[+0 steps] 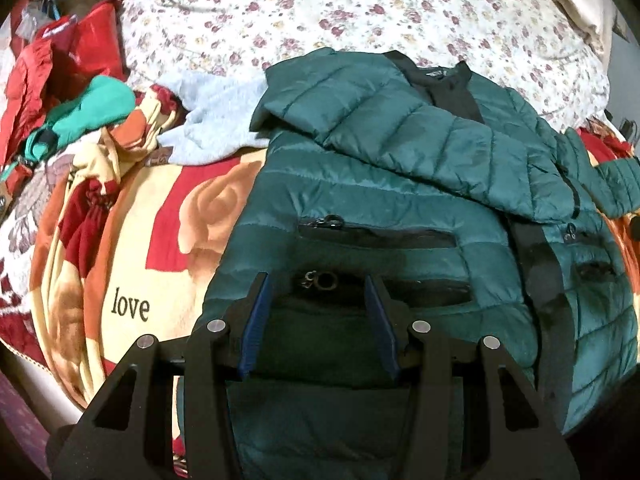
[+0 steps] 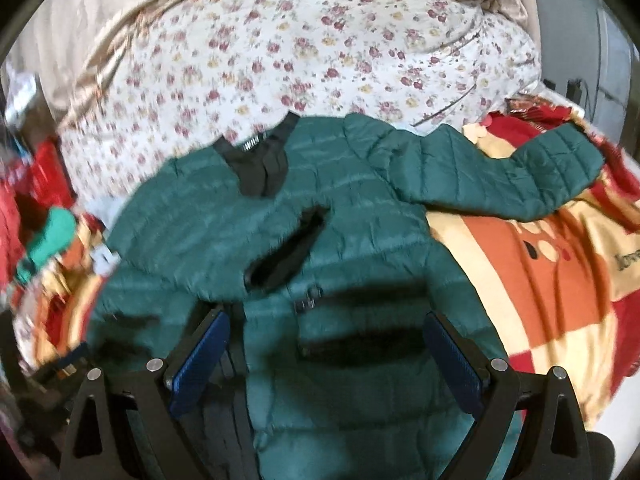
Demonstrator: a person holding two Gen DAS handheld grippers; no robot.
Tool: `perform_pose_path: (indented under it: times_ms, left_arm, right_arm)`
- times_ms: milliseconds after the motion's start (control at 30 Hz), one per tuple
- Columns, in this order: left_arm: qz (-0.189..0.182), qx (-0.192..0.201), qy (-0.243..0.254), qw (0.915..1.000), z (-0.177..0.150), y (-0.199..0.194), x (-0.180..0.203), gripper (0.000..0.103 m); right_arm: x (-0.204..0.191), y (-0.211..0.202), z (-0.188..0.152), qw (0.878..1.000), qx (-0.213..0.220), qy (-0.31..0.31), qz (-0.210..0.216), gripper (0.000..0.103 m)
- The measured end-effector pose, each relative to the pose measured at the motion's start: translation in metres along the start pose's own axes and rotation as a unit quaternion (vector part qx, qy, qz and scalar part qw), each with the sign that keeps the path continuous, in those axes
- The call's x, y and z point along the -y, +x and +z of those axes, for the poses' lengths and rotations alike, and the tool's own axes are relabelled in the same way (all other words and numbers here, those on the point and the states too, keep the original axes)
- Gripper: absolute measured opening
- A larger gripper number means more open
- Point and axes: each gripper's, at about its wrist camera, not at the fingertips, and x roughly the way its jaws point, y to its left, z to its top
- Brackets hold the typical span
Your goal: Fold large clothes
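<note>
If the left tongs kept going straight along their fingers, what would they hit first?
Most likely the green puffer jacket, near its lower zip pocket; the left tongs stand open just above it, though depth is unclear.

Light is soft and even, with no hard glare. My left view is sharp: the word "love" on the cream and red printed blanket [image 1: 132, 280] reads clearly. My fingers [image 1: 256, 320] cast a dim shadow on the teal quilted puffer jacket [image 1: 360, 184]. My right view is smeared with motion blur, worst toward its left edge. Both views bow at the rims, with black corners.
</note>
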Motion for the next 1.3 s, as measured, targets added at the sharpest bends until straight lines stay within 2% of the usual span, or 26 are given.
perform_pose_path:
  times_ms: [67, 233, 400, 433, 467, 533, 567, 633, 733, 867, 967, 1067, 1100, 1133, 1167, 1300]
  left_arm:
    - [-0.004, -0.001, -0.009, 0.9999, 0.0, 0.002, -0.004, 0.047]
    - [-0.008, 0.003, -0.018, 0.9998, 0.0, 0.003, -0.007, 0.047]
    - [-0.011, 0.004, -0.025, 0.9996, 0.001, 0.005, -0.009, 0.047]
    - [-0.011, 0.004, -0.027, 0.9996, 0.002, 0.005, -0.009, 0.047]
    - [-0.012, 0.004, -0.028, 0.9995, 0.002, 0.006, -0.009, 0.047]
    - [-0.011, 0.005, -0.032, 0.9994, 0.003, 0.006, -0.009, 0.047]
    - [-0.01, 0.005, -0.032, 0.9994, 0.002, 0.006, -0.009, 0.047]
    - [-0.007, 0.008, -0.03, 0.9995, 0.002, 0.006, -0.008, 0.047]
    - [-0.002, 0.011, -0.027, 0.9996, 0.0, 0.007, -0.006, 0.048]
    - [0.002, 0.012, -0.02, 0.9997, 0.001, 0.01, -0.002, 0.048]
    - [0.006, 0.014, -0.014, 0.9998, 0.001, 0.014, 0.002, 0.048]
    - [0.016, 0.019, -0.001, 0.9997, 0.0, 0.017, 0.008, 0.049]
    - [0.019, 0.02, 0.003, 0.9996, 0.0, 0.018, 0.009, 0.049]
    - [0.022, 0.022, 0.006, 0.9995, 0.0, 0.019, 0.011, 0.051]
    - [0.025, 0.023, 0.009, 0.9994, 0.0, 0.02, 0.012, 0.051]
    - [0.028, 0.025, 0.011, 0.9992, 0.0, 0.02, 0.014, 0.052]
  right_arm:
    - [0.008, 0.005, 0.011, 1.0, -0.004, 0.017, 0.016, 0.096]
    - [0.017, 0.046, 0.028, 0.995, -0.049, 0.052, 0.069, 0.096]
    - [0.001, 0.099, 0.036, 0.981, -0.106, 0.087, 0.139, 0.092]
    - [-0.003, 0.107, 0.036, 0.979, -0.116, 0.087, 0.141, 0.09]
    - [-0.009, 0.117, 0.036, 0.978, -0.127, 0.085, 0.141, 0.084]
    - [-0.019, 0.134, 0.038, 0.975, -0.155, 0.071, 0.143, 0.029]
    - [-0.022, 0.139, 0.043, 0.973, -0.164, 0.066, 0.149, 0.022]
    - [-0.023, 0.13, 0.059, 0.981, -0.135, 0.041, 0.136, 0.014]
    - [-0.017, 0.115, 0.092, 0.993, -0.083, 0.008, 0.088, 0.012]
    - [0.003, 0.119, 0.133, 0.999, -0.043, -0.005, 0.024, 0.012]
    - [0.017, 0.144, 0.14, 0.998, -0.058, 0.002, 0.003, 0.012]
    - [0.027, 0.182, 0.129, 0.995, -0.095, 0.003, -0.02, 0.012]
    - [0.032, 0.193, 0.123, 0.994, -0.107, 0.009, -0.024, 0.015]
    - [0.036, 0.2, 0.117, 0.993, -0.112, 0.017, -0.024, 0.025]
    - [0.04, 0.203, 0.114, 0.993, -0.112, 0.028, -0.021, 0.03]
    - [0.048, 0.178, 0.116, 0.995, -0.094, 0.026, -0.016, 0.047]
